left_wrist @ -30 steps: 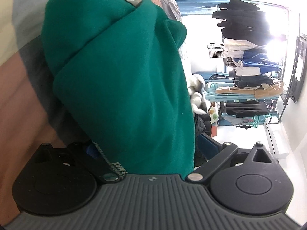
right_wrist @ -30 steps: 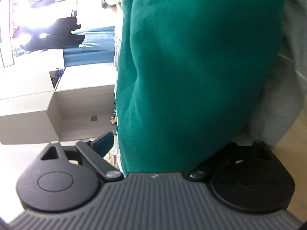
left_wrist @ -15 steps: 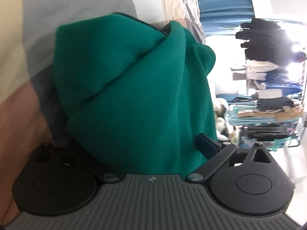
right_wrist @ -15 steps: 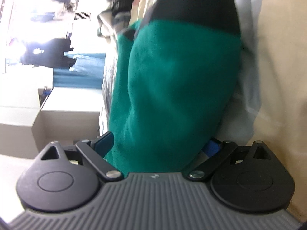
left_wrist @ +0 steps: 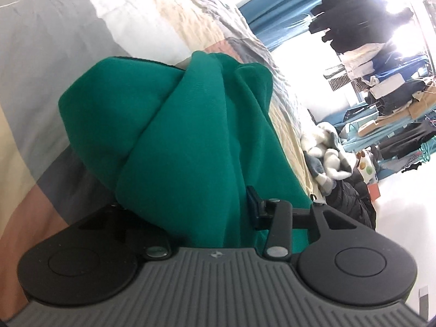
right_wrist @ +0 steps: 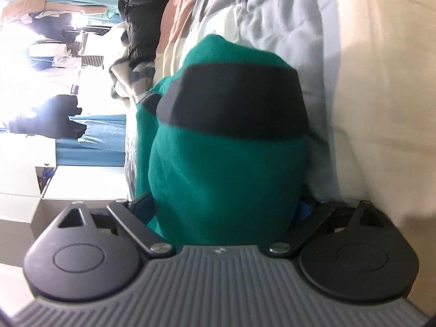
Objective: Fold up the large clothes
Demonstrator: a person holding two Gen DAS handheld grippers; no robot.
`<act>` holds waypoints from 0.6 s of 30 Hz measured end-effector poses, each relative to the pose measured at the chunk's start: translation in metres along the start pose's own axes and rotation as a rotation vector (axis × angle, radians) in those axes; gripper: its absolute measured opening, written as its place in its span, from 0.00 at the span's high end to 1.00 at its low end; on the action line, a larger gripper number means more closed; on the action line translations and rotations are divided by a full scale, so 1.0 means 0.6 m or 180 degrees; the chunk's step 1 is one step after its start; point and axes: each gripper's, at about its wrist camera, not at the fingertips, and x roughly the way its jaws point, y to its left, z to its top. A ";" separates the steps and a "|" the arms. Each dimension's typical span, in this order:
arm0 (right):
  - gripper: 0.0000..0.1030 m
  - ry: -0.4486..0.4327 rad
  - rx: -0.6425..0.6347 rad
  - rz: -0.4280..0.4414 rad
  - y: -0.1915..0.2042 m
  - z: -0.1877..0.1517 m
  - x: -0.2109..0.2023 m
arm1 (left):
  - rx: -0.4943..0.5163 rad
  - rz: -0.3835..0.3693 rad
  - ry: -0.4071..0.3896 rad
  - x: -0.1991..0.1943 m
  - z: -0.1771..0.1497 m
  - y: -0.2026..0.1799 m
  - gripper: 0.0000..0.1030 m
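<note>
A green garment (left_wrist: 190,141) lies bunched in thick folds on a patchwork bed cover (left_wrist: 41,41). My left gripper (left_wrist: 188,209) has its jaws closing on the near end of the cloth. Its right finger (left_wrist: 254,208) presses into the fabric and its left finger is buried under the fold. In the right wrist view the green garment (right_wrist: 226,169) shows a black band (right_wrist: 231,98) across it. My right gripper (right_wrist: 223,209) stands wide open, with the bundle filling the gap between its blue pads (right_wrist: 143,207).
The bed cover (right_wrist: 381,81) runs on in grey, cream and pink patches. A white and grey fluffy blanket (left_wrist: 327,158) and a black jacket (right_wrist: 141,13) lie at the bed's far edge. Racks of hanging and stacked clothes (left_wrist: 381,87) stand by a bright window.
The left gripper's right finger has swung inward against the green cloth and that view has rolled. The right view has drawn back, so the garment's black band and more bed cover show.
</note>
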 end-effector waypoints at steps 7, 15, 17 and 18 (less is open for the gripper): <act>0.04 0.0006 -0.0095 -0.0068 -0.002 0.001 0.020 | 0.0191 0.0009 -0.0015 -0.001 0.004 -0.013 0.53; 0.27 0.0086 -0.0047 -0.0037 -0.003 0.007 0.016 | 0.0367 0.0025 -0.0045 0.005 0.011 -0.026 0.54; 0.34 0.0108 -0.0076 0.0040 -0.003 0.006 0.011 | 0.0475 0.0013 -0.0114 0.002 0.008 -0.035 0.57; 0.39 0.0125 -0.0129 0.0097 -0.002 0.004 0.010 | 0.0590 0.0019 -0.0182 -0.003 0.005 -0.043 0.59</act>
